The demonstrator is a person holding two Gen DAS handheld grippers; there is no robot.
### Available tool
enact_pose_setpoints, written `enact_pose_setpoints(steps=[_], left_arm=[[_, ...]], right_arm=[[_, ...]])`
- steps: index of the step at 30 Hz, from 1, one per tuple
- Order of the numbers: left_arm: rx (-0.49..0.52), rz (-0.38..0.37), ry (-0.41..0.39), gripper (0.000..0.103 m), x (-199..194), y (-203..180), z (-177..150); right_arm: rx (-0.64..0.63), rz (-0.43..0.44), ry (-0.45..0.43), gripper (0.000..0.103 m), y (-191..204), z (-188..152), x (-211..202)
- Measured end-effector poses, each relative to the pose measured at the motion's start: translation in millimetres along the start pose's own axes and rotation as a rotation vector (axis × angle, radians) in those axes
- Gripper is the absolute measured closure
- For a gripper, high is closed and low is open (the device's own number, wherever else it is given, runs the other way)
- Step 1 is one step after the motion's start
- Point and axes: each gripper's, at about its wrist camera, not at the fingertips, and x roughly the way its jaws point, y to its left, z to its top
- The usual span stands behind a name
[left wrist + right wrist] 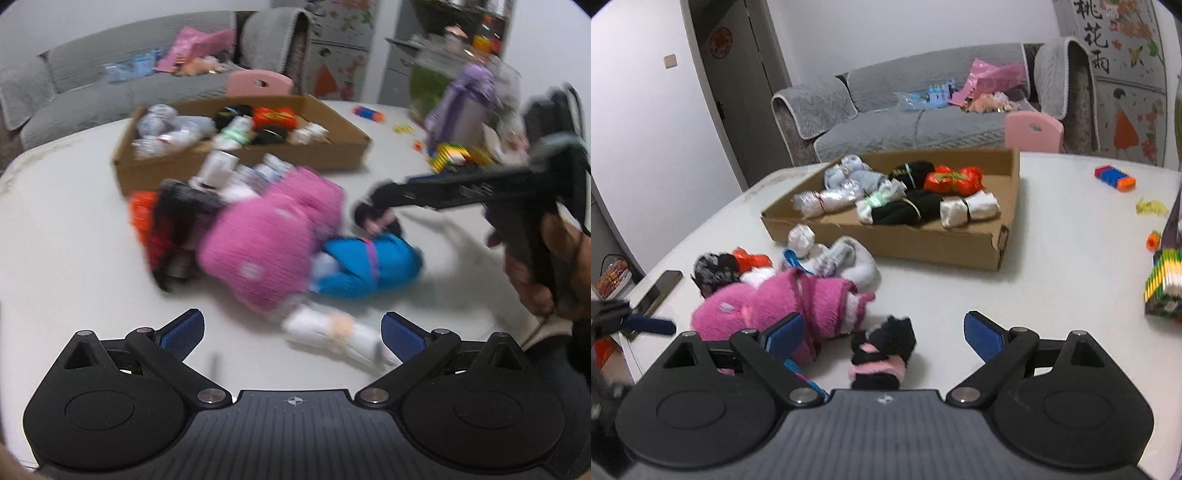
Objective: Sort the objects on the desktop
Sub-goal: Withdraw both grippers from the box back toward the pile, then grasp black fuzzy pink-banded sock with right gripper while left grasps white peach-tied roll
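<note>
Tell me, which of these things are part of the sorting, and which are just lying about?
Part of the job:
- cardboard box of rolled sock bundles
- pink fluffy bundle
- black-and-pink bundle
- blue bundle
- white bundle

Just lying about:
- sofa
- pink chair
- phone
- foam dart

I am working in a home, in what looks like a living room. Behind my white desk (1071, 236) stands a grey sofa (916, 125) with quilted covers, strewn with a blue toy castle (938, 94) and pink wrapping (990, 79). A small pink chair (1034, 131) is pushed up to the desk's far edge. A dark door (735, 66) carries a round red ornament, and a cabinet (1126, 74) is decorated with flower stickers, a girl's figure and Chinese characters.
</note>
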Motion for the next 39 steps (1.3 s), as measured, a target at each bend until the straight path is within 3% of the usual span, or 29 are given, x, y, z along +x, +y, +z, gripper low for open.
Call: enact_pose_setpoints(steps=[7,17,24,30,33,36,39], left_arm=[[0.128,-0.1,-0.025,0.001,10,-28,-11],[0.127,-0.089,0.028,0.002,35,-24,-14],[0.133,-0.071,0.02,0.003,41,-16,-9],[0.15,-0.067,0.014,0.004,40,-21,-12],[0.175,-0.062,0.013,0.004,41,-27,-14],[0.178,-0.058,0.008,0.007,41,-29,-15],[0.178,-0.056,0.004,0.016,38,-31,-15]], right_arm=[[-0.024,0.015,0.034,0.011,-3,-8,7],[-0.034,0.028,0.08,0.017,-6,-13,17],[-0.03,0.019,0.091,0.017,-8,-13,22],[-0.038,0.005,0.087,0.031,-9,-14,20],[-0.052,0.002,0.085,0.044,-7,-14,19],[-0.075,0.007,0.089,0.067,-2,-15,19],[-0.091,0.008,0.089,0.068,1,-17,18]])
